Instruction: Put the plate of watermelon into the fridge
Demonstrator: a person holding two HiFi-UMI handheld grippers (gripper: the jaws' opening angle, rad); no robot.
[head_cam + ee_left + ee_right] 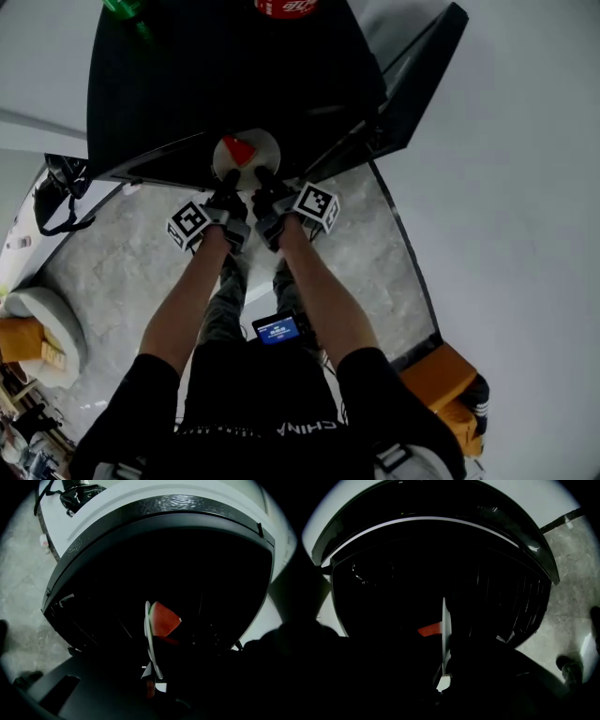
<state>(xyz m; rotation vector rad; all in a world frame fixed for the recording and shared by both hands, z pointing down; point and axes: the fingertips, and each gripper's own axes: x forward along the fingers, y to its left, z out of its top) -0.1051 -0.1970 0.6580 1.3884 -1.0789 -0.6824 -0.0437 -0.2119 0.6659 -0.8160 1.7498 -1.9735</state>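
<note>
Left gripper (pixel 228 195) and right gripper (pixel 267 192) each pinch the near rim of the plate (pixel 262 148), sharing its weight so the watermelon (pixel 237 150) sits level at the open fridge (pixel 234 84).

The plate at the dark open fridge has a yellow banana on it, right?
Not a banana. The plate carries a red wedge of watermelon with a green rind, as the left gripper view shows. The rest is right: it is at the dark open fridge.
</note>
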